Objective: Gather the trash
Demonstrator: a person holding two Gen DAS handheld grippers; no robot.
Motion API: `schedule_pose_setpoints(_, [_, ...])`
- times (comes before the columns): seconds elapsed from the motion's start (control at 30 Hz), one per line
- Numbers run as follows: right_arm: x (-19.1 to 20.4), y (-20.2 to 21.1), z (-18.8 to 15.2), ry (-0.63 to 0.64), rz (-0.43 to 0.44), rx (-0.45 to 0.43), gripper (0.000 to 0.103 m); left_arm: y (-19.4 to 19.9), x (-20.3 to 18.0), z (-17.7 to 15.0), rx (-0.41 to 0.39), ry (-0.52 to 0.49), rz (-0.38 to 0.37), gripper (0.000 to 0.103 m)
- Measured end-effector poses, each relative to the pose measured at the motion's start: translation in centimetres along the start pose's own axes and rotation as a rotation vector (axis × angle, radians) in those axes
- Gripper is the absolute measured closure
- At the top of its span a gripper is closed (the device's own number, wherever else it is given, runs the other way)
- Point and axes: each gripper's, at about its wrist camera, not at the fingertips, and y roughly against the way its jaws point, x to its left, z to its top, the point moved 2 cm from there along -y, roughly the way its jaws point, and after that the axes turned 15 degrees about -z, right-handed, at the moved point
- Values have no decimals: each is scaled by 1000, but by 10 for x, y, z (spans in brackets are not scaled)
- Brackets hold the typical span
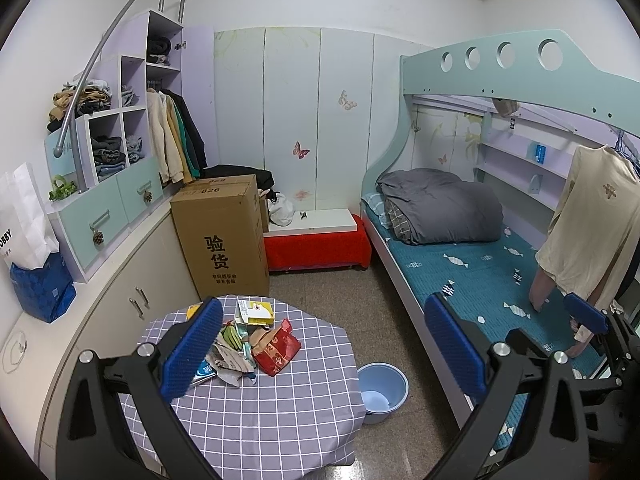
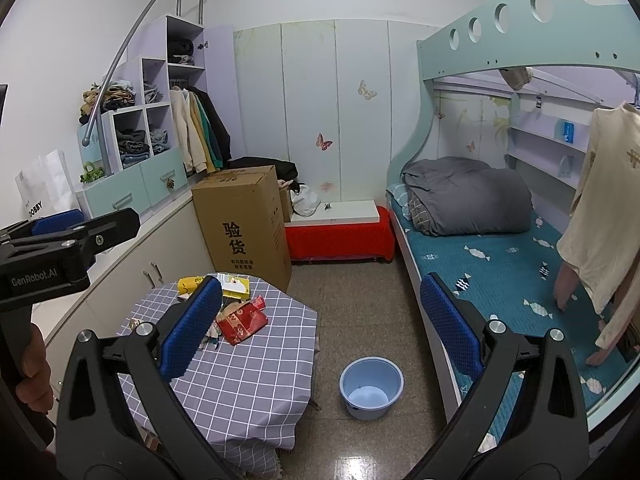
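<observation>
Nearest, both tongs are hanging high over the room, empty. The left gripper point(image 1: 324, 348) is spread wide, its blue pads point(image 1: 192, 348) touching nothing. The right gripper point(image 2: 320, 330) is spread just as wide, also holding nothing. In the right view, a hand point(image 2: 34, 368) is gripping the left tool's handle.

Below them, a small table point(image 1: 280, 408) in a grey checked cloth is carrying the trash point(image 1: 248, 344): crumpled wrappers, a red foil packet point(image 1: 278, 346), a yellow-and-white carton point(image 1: 256, 311). It all looks light, soft and crinkly, likely slippery; pinching a raised fold or edge seems best.

A pale blue bucket point(image 2: 371, 386) is sitting on the floor just beside the table, empty.

Farther off, a cardboard box point(image 1: 224, 236) and a bunk bed point(image 1: 480, 256) are standing against the walls.
</observation>
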Motion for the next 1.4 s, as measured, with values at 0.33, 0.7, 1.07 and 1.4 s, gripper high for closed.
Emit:
schedule_pose_setpoints(0.33, [7, -5, 0, -5, 9, 7, 6, -2, 8, 1, 3, 5, 3, 4])
schedule_pose_setpoints(0.7, [8, -7, -2, -7, 10, 10, 6, 4, 13, 1, 8, 6, 1, 4])
schedule_pose_setpoints(1.07, [10, -7, -3, -8, 12, 11, 6, 4, 11, 0, 5, 5, 2, 4])
schedule_pose_setpoints(1.4, [10, -5, -5, -7, 20, 13, 6, 4, 11, 0, 7, 3, 4, 4])
